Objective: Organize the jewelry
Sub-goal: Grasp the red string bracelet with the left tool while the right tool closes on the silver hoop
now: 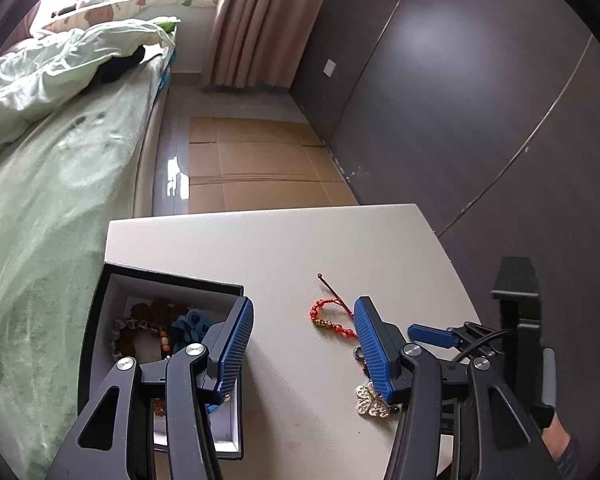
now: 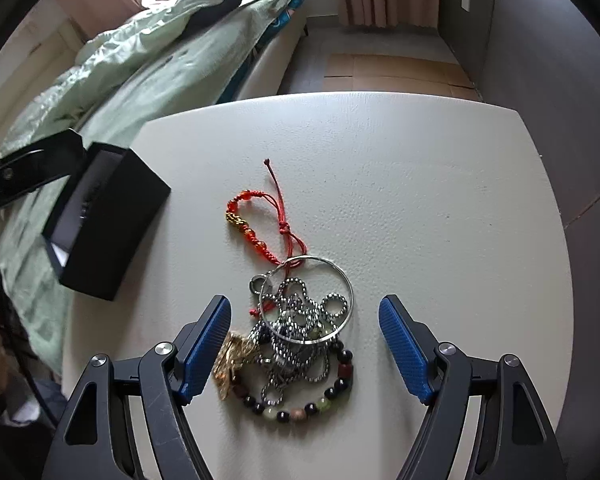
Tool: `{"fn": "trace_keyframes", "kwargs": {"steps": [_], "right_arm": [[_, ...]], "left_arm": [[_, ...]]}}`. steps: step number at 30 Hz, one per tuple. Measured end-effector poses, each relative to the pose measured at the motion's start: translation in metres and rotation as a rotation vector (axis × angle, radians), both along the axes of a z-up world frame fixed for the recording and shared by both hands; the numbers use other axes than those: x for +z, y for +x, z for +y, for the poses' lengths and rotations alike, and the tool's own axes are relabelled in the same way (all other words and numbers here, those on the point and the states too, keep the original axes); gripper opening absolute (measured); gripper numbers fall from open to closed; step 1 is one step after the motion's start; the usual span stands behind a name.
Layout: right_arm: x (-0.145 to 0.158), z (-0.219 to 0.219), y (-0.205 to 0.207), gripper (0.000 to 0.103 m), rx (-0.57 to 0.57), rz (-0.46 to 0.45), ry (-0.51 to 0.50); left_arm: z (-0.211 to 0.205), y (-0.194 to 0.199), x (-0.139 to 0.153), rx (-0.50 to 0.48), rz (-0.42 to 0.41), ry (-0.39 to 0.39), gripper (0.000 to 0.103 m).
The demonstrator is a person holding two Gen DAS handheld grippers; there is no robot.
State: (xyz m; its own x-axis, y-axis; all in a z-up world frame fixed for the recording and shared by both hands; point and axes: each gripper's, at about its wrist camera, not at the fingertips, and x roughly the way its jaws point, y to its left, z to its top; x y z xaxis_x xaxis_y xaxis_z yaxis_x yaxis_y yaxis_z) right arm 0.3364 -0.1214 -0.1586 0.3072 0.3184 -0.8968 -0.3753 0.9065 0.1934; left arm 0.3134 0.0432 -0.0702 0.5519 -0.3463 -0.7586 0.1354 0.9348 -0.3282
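Jaws of the right gripper (image 2: 305, 344) are standing wide and empty, angling steeply down over a jewelry pile (image 2: 300, 340) on the table (image 2: 440, 200). The left gripper (image 1: 304, 344) is hanging open, empty, beside the box (image 1: 100, 320) holding beads. No writing is showing.

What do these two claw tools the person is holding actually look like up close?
Both look alike. The left gripper and right gripper each have two black plastic arms with triangular cut-outs and round silver pivot screws. Their fingers carry blue ribbed rubber pads. A black cable trails from the right gripper in the left view.
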Motion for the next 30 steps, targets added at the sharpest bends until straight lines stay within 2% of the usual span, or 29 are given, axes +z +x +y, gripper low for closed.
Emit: {"fn": "trace_keyframes", "kwargs": {"steps": [6,8,9,10,14,24,27,30], "right_arm": [[-0.004,0.008,0.000,0.074,0.023,-0.054,-0.054],[-0.004,0.008,-0.002,0.057,0.020,-0.073,-0.094],[-0.003,0.008,-0.002,0.052,0.014,-0.081,-0.110],[-0.002,0.005,-0.001,0.052,0.011,-0.081,-0.105],[0.000,-0.007,-0.001,0.051,0.007,-0.060,-0.058],[0.016,-0.058,0.006,0.051,-0.118,-0.030,0.116],[0.019,-0.070,0.008,0.051,-0.158,-0.022,0.160],[0.021,-0.078,0.010,0.051,-0.191,-0.020,0.201]], "left_arm": [[-0.003,0.004,-0.003,-0.014,0.004,-0.006,0.054],[-0.005,0.007,-0.004,-0.019,0.005,-0.003,0.054],[-0.006,0.008,-0.004,-0.020,0.006,-0.003,0.054],[-0.006,0.009,-0.005,-0.022,0.008,-0.003,0.054],[-0.011,0.016,-0.007,-0.033,0.021,0.015,0.054],[-0.054,0.030,-0.014,-0.135,0.075,0.091,0.054],[-0.066,0.035,-0.021,-0.165,0.103,0.105,0.054],[-0.078,0.043,-0.033,-0.179,0.137,0.153,0.054]]}}
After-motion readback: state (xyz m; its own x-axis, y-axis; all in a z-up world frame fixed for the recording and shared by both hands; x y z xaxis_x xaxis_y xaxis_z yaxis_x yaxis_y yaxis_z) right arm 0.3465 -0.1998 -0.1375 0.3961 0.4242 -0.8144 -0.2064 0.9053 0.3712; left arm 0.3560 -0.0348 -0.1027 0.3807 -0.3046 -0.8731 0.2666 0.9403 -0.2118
